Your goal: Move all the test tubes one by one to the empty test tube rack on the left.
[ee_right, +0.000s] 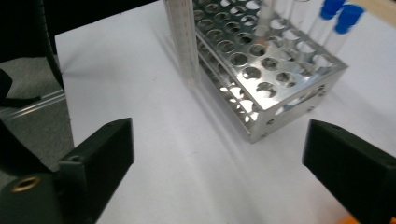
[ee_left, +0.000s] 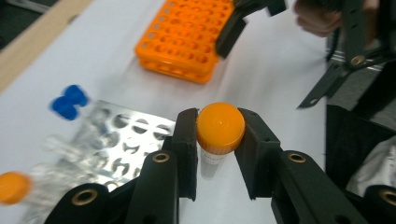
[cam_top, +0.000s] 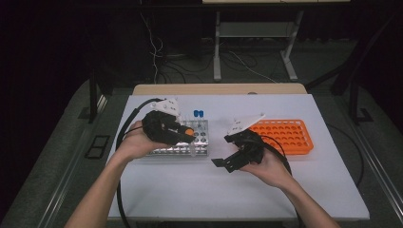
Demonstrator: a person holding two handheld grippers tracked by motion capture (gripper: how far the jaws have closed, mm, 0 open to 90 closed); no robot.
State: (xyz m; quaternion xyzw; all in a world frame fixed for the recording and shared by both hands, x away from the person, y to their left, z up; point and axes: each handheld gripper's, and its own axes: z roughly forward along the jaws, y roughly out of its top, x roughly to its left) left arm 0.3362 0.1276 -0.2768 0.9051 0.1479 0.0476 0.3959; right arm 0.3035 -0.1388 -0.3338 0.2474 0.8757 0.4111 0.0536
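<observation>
White tabletop (cam_top: pixel 199 190), smooth and matte, a rectangular sheet with a pale wooden edge showing along the far side. Around it the room is dark – grey carpet, loose cables on the floor beyond, and the metal legs of another table farther back.

On the sheet, left of centre, a metal rack (cam_top: pixel 199 142) – shiny aluminium, boxy, its top plate punched with rows of round holes that catch the light. Two blue-capped tubes (cam_top: pixel 198 113) stand at its far side, clear-walled with rounded caps. Over to the right, just apart from it, lies an orange rack (cam_top: pixel 284 135), plastic, flat and rectangular, with a dense grid of round holes.

The left gripper (cam_top: pixel 187 134) hangs over the near right part of the metal rack, its black jaws pinched narrow on the orange-capped tube (ee_left: pixel 219 128) – pads pressed against both sides of the glossy domed cap, the clear body hanging below it, clear of the rack, above the white sheet. From the right gripper view that same tube is a pale translucent column with printed graduations, just at the rack's near corner. Another orange cap, blurred, sits at the bottom left corner of the left gripper view.

The right gripper (cam_top: pixel 227 159) sits between the two racks, near side, jaws spread wide, nothing between them but bare white sheet.
</observation>
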